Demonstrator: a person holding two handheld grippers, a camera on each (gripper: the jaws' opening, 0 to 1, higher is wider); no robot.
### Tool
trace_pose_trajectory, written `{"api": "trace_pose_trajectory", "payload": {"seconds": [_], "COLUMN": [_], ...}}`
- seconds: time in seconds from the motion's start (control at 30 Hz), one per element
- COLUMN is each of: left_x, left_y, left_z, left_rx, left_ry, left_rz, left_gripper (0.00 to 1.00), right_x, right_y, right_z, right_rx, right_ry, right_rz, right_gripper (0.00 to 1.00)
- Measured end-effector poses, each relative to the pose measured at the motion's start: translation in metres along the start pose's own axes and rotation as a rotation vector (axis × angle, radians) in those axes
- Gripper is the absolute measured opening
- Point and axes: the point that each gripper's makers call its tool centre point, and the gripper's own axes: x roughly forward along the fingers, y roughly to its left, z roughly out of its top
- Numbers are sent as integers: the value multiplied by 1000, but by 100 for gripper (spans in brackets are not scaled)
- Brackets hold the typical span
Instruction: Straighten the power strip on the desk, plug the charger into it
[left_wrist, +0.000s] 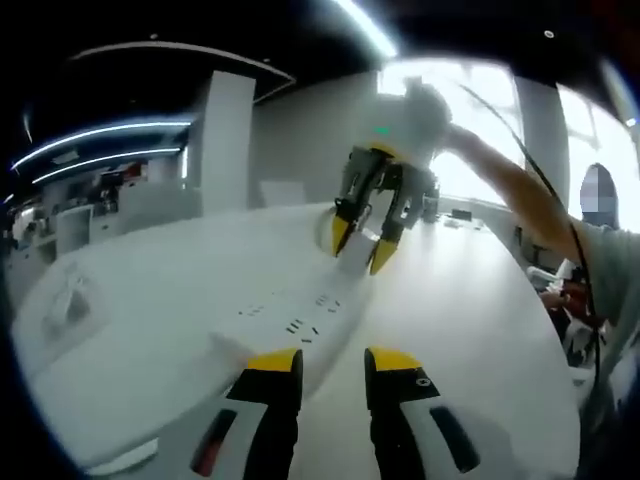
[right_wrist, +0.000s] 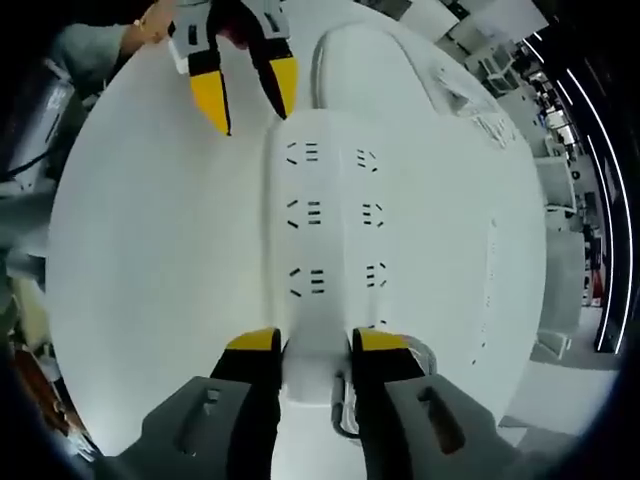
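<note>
One long white plastic power strip (right_wrist: 320, 230), six socket groups visible in two rows of three; two yellow-tipped grippers (right_wrist: 315, 345) (right_wrist: 245, 90); one white desk (right_wrist: 150, 250)

White desk surface (left_wrist: 470, 300), broad, curved edge. White pillar (left_wrist: 227, 140) behind desk. Ceiling light strips (left_wrist: 100, 145) at left, blurred. Bright windows (left_wrist: 480, 130) at rear. Person's bare forearm (left_wrist: 510, 185), grey sleeve (left_wrist: 610, 270) at right. Small items (left_wrist: 462, 216) on far desk edge, too blurred to identify. Office furniture (right_wrist: 565, 190) beyond desk edge.
</note>
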Motion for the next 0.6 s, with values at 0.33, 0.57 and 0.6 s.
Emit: {"api": "trace_pose_trajectory", "payload": {"seconds": [0.33,0.57,0.6], "left_x": [-4,-4,-4], "left_y": [6,3,3], "left_z": [6,6,6], "left_rx": [-21,-17,-16], "left_ry": [-28,-29,-29], "left_rz": [18,12,10], "left_gripper": [25,25,25], "right_x": [0,-4,-4], "right_y": [5,-3,-3], "right_z": [1,-1,0], "right_rx": [-21,-41,-45], "right_ry": [9,-12,-13], "right_rz": [-53,-123,-136], "right_gripper": [26,27,27]}}
